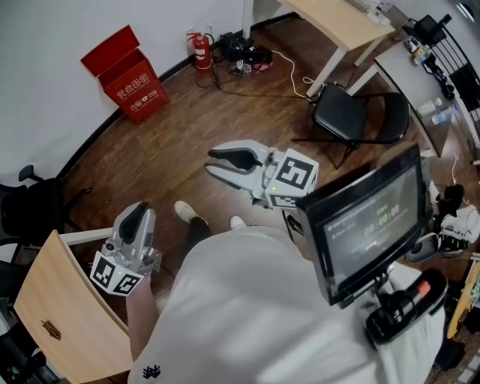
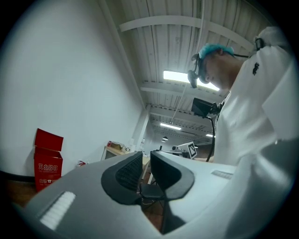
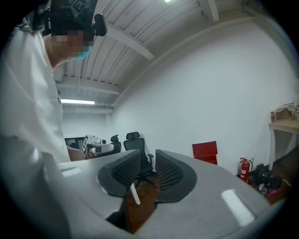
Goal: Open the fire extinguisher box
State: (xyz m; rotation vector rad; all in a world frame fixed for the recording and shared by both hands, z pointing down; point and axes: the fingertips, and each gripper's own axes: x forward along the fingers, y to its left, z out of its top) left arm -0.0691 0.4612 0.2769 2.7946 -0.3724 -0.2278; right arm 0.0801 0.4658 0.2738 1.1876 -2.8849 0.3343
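Fig. The box (image 1: 127, 75) stands on the floor by the wall, lid raised, well apart from me. My left hand-held gripper (image 2: 145, 159) and right hand-held gripper (image 1: 211, 162) are slightly spread and empty. I judge the lid needs no further lift.

A dark wooden floor (image 1: 225, 127) is bounded by a white wall (image 1: 45, 75) with a black skirting. A black chair (image 1: 345, 114) is set beside a pale wooden table (image 1: 337, 22), and a tangle of cables (image 1: 240, 56) is left on the boards nearby. A black office chair (image 1: 30, 214) is placed by the wall. A ribbed white ceiling (image 2: 187, 42) is lit by strip lights (image 2: 180, 77)
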